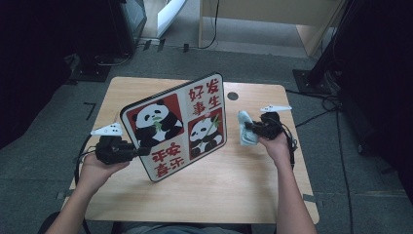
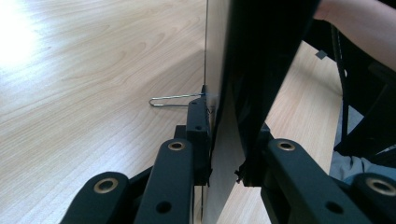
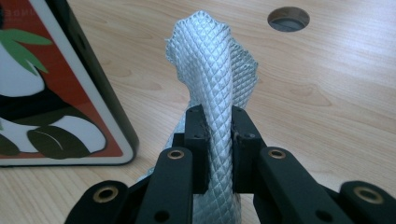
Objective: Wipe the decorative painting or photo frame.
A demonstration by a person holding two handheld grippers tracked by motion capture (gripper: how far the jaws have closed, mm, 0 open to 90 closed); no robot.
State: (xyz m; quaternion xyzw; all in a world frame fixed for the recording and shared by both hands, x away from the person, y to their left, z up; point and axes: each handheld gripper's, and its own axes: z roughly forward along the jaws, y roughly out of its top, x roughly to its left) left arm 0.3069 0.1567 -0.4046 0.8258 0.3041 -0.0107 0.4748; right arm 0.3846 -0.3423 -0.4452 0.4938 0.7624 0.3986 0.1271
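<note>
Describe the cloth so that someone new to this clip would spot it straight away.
On the wooden table, look right of the panda board, which the left gripper holds up by its edge. The cloth is pinched in the right gripper, above the tabletop. It is the one soft thing here: pale blue-grey, with a quilted diamond weave.

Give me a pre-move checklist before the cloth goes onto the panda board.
1. Left tool clamped on the panda board edge: ok.
2. Board lifted and tilted, printed face toward the person: ok.
3. Right tool shut on the grey cloth: ok.
4. Cloth free above the table, bunched rather than spread: not ok for a flat wipe.
5. Gap between cloth and board: apart, ok.
6. Dirt on the board face: cannot tell.
</note>
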